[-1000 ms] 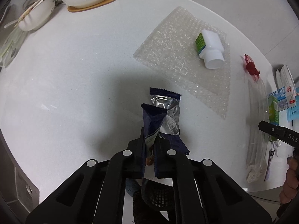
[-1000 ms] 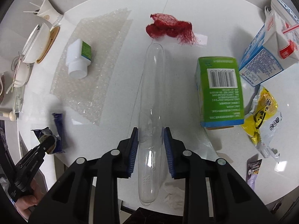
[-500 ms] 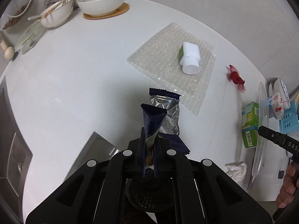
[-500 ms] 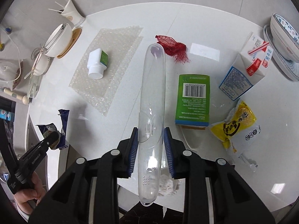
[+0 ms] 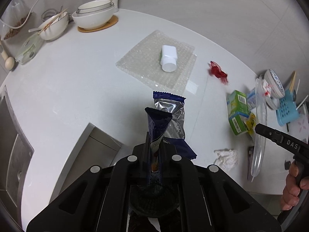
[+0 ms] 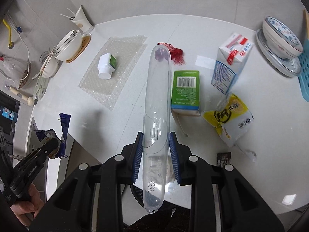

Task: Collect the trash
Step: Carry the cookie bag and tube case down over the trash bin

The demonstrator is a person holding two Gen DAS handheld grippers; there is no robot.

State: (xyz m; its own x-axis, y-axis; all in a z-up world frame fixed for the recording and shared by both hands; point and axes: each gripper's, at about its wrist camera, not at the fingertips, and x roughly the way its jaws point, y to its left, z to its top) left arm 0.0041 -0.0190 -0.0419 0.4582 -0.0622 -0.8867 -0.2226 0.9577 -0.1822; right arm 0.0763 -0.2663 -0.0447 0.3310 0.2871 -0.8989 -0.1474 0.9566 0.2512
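Both grippers have risen since a second ago: the white table (image 5: 63, 89) lies farther below, its edge and more clutter now showing. The left gripper (image 5: 154, 150) stays clamped on a dark blue wrapper (image 5: 157, 127), which stands out between the fingers toward 12 o'clock. The right gripper (image 6: 156, 150) stays clamped on a clear plastic case (image 6: 157, 104), gripped below its middle, its long end toward 12 o'clock over the table.

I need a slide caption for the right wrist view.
Right tool grips a clear plastic case above the littered white table.
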